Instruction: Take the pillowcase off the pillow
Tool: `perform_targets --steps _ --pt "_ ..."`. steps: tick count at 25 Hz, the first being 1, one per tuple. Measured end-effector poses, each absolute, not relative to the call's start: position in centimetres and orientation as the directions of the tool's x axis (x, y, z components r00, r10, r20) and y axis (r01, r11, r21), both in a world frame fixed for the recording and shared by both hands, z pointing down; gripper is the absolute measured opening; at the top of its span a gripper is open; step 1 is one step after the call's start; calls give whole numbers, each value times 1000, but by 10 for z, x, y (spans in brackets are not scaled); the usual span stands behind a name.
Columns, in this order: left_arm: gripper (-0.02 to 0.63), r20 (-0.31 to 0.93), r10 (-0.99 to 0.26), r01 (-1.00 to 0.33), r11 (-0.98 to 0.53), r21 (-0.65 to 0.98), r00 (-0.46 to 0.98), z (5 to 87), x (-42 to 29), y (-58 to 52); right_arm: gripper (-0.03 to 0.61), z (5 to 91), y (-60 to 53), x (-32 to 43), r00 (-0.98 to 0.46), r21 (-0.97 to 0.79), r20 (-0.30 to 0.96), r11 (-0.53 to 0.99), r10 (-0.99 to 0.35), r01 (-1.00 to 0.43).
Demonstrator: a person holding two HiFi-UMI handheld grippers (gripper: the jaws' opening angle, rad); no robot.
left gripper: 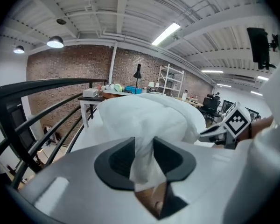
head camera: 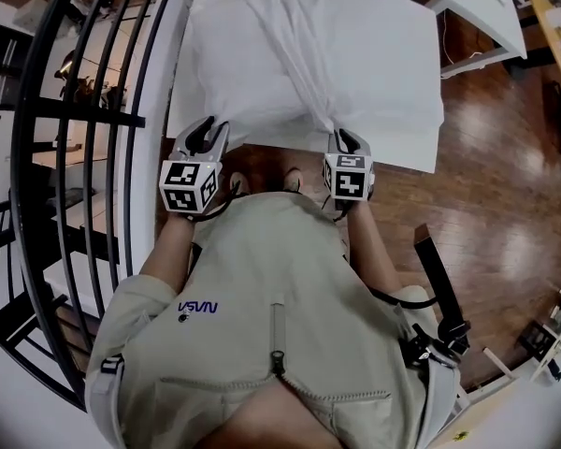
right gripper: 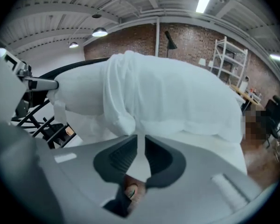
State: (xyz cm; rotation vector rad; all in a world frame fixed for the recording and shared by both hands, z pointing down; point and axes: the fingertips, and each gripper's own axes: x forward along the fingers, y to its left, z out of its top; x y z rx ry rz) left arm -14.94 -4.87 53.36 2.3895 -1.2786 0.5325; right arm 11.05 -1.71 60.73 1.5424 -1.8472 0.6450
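Observation:
A white pillow (head camera: 374, 73) lies on a white table (head camera: 416, 157) in front of me, with its white pillowcase (head camera: 294, 45) bunched into a ridge running toward my right hand. My left gripper (head camera: 204, 135) is at the pillow's near left corner; in the left gripper view a fold of pillowcase (left gripper: 143, 157) sits between its parted jaws (left gripper: 143, 155). My right gripper (head camera: 345, 140) is at the near edge where the ridge ends. A thin strip of cloth (right gripper: 141, 148) runs between its slightly parted jaws (right gripper: 141, 153).
A black curved railing (head camera: 75, 157) runs close along the left of the table. Another white table (head camera: 486, 7) stands at the back right across the wooden floor (head camera: 505, 185). The person's torso fills the lower head view.

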Motion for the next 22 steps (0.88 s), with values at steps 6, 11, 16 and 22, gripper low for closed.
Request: perform_targets --steps 6,11,16,22 --pt "133 399 -822 -909 -407 90 407 489 -146 -53 54 535 -40 123 -207 -21 603 245 -770 -969" --pt "143 377 -843 -918 -391 58 383 466 -151 -53 81 475 -59 94 -321 -45 460 339 -828 -940" --pt "200 357 -843 -908 -419 33 402 446 -138 -62 133 448 -84 65 -399 -29 421 428 -815 -903" --pt "256 394 -786 -863 -503 37 475 449 -116 -108 137 428 -126 53 -384 21 425 433 -820 -901"
